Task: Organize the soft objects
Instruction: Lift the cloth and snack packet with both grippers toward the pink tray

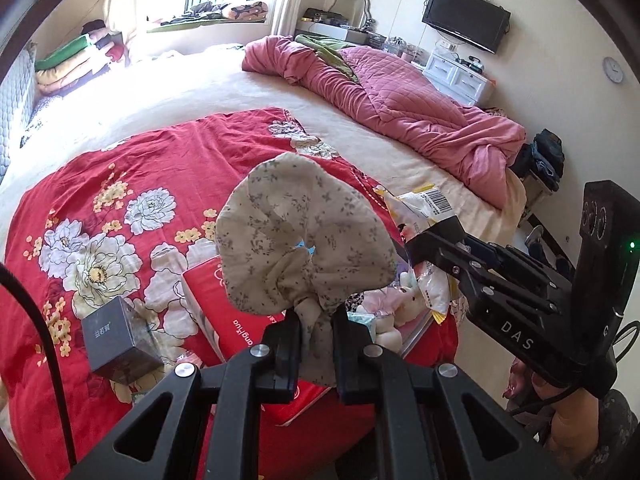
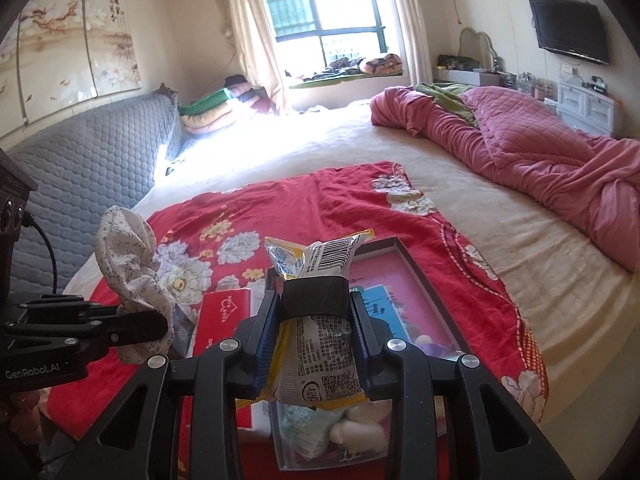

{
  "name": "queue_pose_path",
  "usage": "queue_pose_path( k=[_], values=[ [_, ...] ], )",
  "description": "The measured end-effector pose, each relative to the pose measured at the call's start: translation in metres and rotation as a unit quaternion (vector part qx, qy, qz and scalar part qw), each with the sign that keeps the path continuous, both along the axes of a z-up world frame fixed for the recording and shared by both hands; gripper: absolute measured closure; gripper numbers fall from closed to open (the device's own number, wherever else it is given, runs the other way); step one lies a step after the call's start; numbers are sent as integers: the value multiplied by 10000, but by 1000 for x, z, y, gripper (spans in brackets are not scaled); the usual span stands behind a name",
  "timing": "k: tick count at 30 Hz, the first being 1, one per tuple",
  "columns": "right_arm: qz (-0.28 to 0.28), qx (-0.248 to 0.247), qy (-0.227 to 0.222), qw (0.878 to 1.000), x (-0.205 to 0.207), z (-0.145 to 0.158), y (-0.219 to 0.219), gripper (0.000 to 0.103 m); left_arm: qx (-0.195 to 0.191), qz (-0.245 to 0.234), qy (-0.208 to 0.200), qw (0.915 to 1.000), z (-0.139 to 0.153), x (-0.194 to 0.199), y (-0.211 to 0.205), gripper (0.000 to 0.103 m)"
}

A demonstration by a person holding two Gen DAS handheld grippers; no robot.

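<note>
A floral scrunchie point(image 1: 304, 236) is clamped by its gathered end in the closed left gripper point(image 1: 316, 344) and is held up above the red cloth point(image 1: 120, 168). A snack packet point(image 2: 316, 344) is pinched between the closed jaws of the right gripper point(image 2: 316, 320), over a tray point(image 2: 424, 272) lying on the cloth. Below, a red box point(image 1: 232, 320) and a dark box point(image 1: 120, 340) are seen on the cloth; a pink quilt point(image 1: 400, 104) is bunched well apart on the bed point(image 1: 200, 92).
</note>
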State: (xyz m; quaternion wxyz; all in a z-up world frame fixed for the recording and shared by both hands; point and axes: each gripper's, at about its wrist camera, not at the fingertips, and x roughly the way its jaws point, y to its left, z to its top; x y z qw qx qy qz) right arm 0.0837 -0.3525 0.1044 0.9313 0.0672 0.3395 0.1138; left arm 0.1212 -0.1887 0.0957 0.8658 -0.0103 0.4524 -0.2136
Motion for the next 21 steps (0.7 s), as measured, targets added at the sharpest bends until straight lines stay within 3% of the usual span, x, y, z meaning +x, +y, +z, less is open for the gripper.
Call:
queue_pose_path(
  k=[21],
  values=[
    [-437, 174, 199, 9987, -5, -16, -45, 68, 160, -238, 393, 9988, -27, 16, -38, 89]
  ],
)
